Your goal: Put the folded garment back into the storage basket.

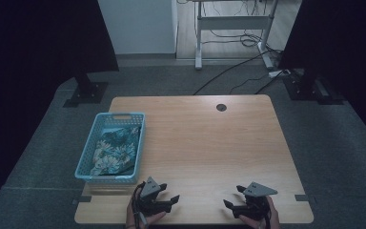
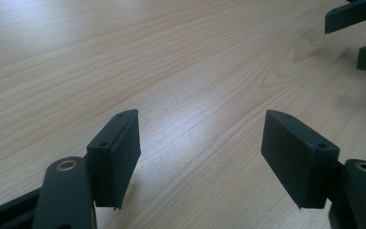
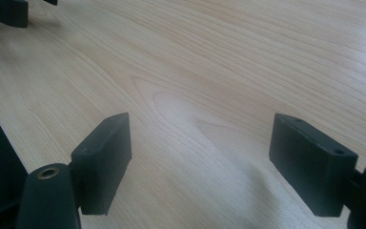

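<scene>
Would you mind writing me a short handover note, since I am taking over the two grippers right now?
Left gripper: open, nothing between its jaws, low over the near edge of the table.
Right gripper: open, nothing held, also at the near edge, facing the left one.
Things: the blue basket stands at the table's left side, with the floral cloth bundled inside it.
Done: nothing grasped so far; the cloth lies untouched.
Left: probably reach for the cloth in the basket, the nearest thing to the left gripper.

High view overlooks the table [image 1: 205, 138]; both gripper views skim it closely.
</scene>
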A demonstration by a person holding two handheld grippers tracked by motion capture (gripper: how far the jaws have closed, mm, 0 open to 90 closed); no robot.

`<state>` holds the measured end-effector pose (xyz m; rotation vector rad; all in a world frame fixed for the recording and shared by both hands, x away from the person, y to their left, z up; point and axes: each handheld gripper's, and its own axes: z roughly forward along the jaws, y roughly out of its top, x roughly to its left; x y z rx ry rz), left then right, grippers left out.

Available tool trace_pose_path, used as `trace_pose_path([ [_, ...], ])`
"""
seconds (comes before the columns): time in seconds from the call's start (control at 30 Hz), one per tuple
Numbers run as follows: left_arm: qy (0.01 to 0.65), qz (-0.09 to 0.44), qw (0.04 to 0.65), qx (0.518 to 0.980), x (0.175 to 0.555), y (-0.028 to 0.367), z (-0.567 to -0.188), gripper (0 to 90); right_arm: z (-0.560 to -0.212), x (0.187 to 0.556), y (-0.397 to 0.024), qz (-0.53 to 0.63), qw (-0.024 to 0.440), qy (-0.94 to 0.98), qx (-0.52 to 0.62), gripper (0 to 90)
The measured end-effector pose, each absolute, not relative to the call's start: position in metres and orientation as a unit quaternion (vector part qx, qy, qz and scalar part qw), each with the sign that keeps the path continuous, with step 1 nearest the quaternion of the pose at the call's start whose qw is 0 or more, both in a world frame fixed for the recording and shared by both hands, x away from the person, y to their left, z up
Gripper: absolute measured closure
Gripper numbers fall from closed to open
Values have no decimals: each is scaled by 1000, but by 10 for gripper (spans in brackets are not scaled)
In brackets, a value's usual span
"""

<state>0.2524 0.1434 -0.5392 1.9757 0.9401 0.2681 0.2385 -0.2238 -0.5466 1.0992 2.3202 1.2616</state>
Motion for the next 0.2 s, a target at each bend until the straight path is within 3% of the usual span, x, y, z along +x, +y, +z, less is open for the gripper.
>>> trace_pose_path([
  [0.2,388,107,457,793,253,146,-540,290,-548,239,-228,438,141,799,387,215],
])
